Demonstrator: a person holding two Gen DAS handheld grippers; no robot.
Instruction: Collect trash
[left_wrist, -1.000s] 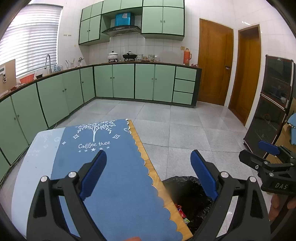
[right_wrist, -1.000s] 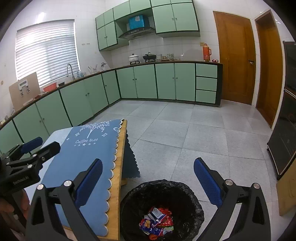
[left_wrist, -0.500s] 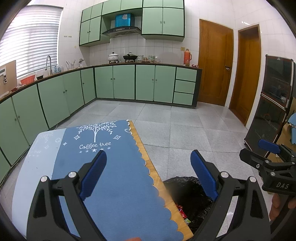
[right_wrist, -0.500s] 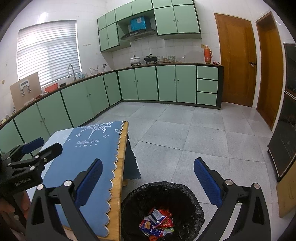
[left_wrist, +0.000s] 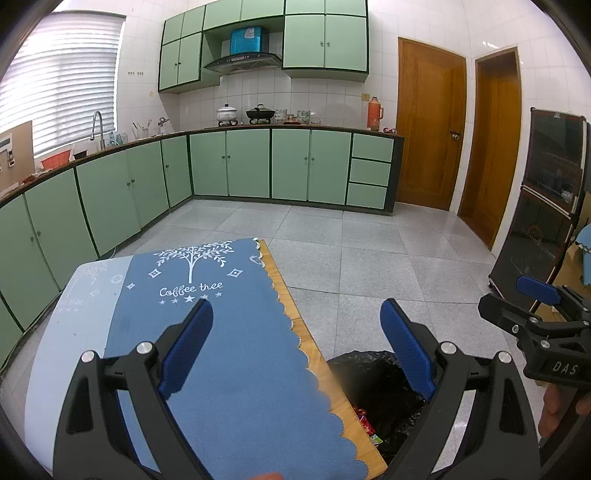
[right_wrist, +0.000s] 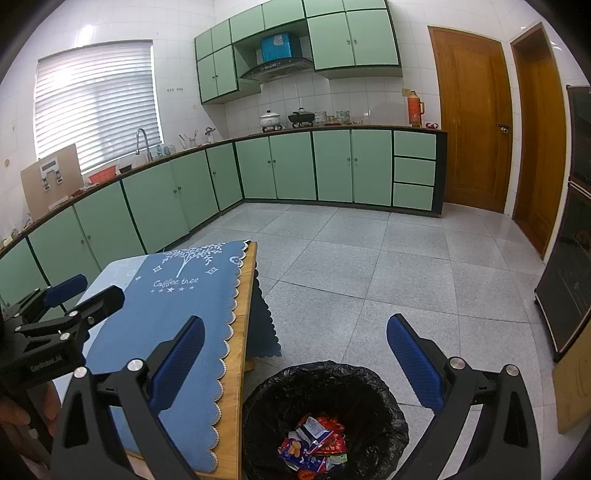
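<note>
Two grippers are spread wide and hold nothing: my left gripper (left_wrist: 295, 343) hangs over the right edge of the table (left_wrist: 295, 325), my right gripper (right_wrist: 295, 354) above the bin (right_wrist: 384, 391). I see the blue cloth (left_wrist: 221, 332) covering the table, bare of wrappers, with "Coffee tree" printed near its far edge. The trash (right_wrist: 314, 443), colourful wrappers, lies at the bottom of the black-lined bin, just beside the table's right edge on the grey tile floor (right_wrist: 369, 266). Green cabinets (left_wrist: 288, 166) line the far walls, and two wooden doors (left_wrist: 428, 129) stand to the right.
</note>
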